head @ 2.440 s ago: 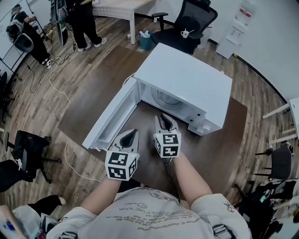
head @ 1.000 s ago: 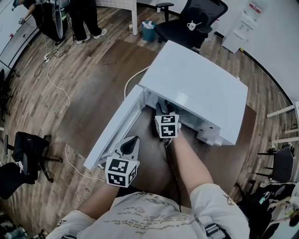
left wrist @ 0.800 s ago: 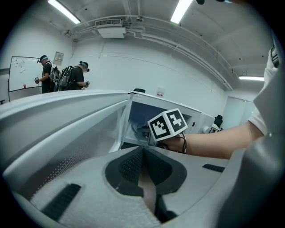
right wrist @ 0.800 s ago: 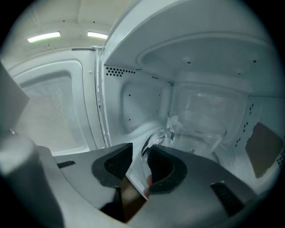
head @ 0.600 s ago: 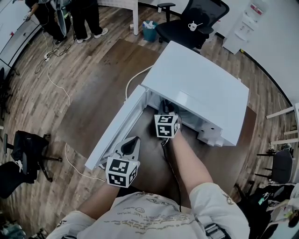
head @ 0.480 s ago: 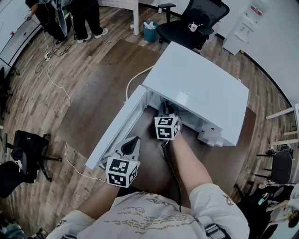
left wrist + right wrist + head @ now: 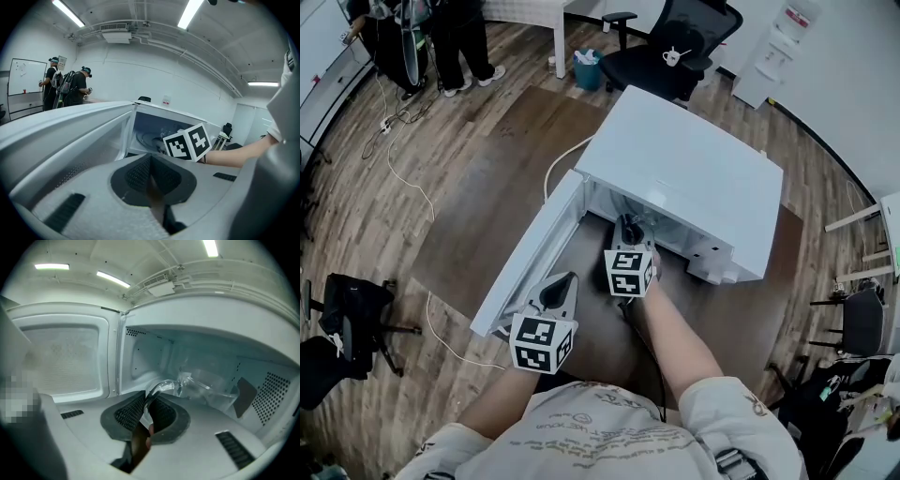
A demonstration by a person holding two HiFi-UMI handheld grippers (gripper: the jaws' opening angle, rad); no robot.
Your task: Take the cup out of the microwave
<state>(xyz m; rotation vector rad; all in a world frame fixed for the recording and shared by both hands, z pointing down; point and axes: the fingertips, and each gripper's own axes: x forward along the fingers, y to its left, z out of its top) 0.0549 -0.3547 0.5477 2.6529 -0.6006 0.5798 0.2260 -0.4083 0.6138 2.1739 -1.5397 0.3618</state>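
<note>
The white microwave (image 7: pixel 684 178) stands on a dark table with its door (image 7: pixel 530 258) swung open to the left. My right gripper (image 7: pixel 630 228) is at the mouth of the cavity. In the right gripper view a clear glass cup (image 7: pixel 206 387) sits tilted just beyond the jaws, and its curved handle (image 7: pixel 161 386) is pinched between the pads of my right gripper (image 7: pixel 149 404). My left gripper (image 7: pixel 560 291) hovers beside the open door with its jaws together and nothing between them. From the left gripper view, my left gripper (image 7: pixel 150 171) faces the cavity and the right gripper's marker cube (image 7: pixel 187 143).
The dark table (image 7: pixel 487 206) carries only the microwave; a white cable (image 7: pixel 558 164) leaves its back left. An office chair (image 7: pixel 675 56) and a bin (image 7: pixel 586 70) stand behind. People (image 7: pixel 459 37) stand at the far left, and a black stool (image 7: pixel 347 309) stands on the floor at left.
My right gripper reached into the cavity and has since drawn back a little toward me and upward. The left gripper stays beside the door.
</note>
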